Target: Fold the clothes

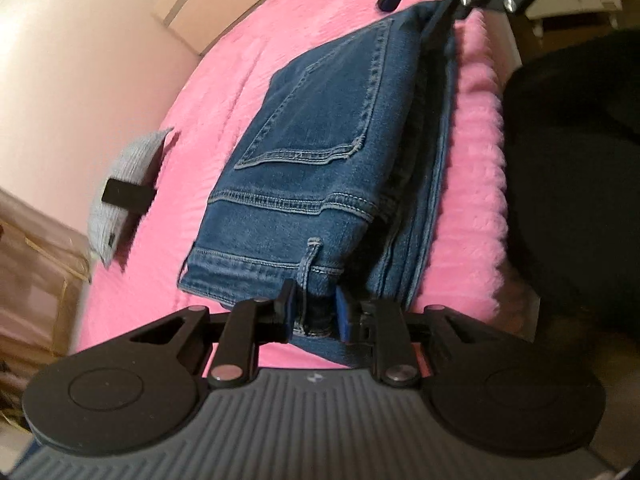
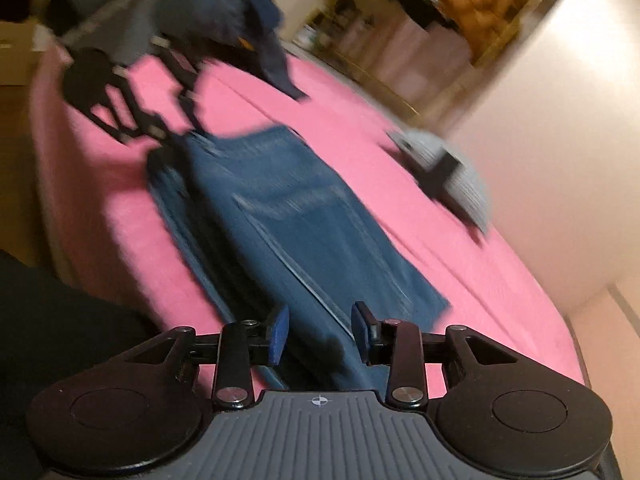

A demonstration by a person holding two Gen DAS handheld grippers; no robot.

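The folded blue denim jeans (image 1: 320,152) lie on the fluffy pink bed blanket (image 1: 192,128), stretching straight ahead from the left gripper (image 1: 314,314), whose blue-padded fingers (image 1: 342,312) pinch the waistband corner right beside a belt loop. At the far end of the stack, ahead and to the right, the right gripper (image 1: 452,4) meets the opposite edge; in its own blurred view the right gripper (image 2: 320,334) has its jaws parted around the near denim edge, and whether they actually press the cloth I cannot tell. This looks like a late fold step, with the jeans already doubled into several layers. The next move probably calls for carrying both ends over together, keeping the layers stacked square so none slips out. A grey ribbed folded garment (image 1: 128,184) with a black band lies ahead to the left, and a dark blue crumpled garment (image 2: 240,12) sits farther off. No brand or writing is readable; only a small crosshair mark shows on each gripper body.
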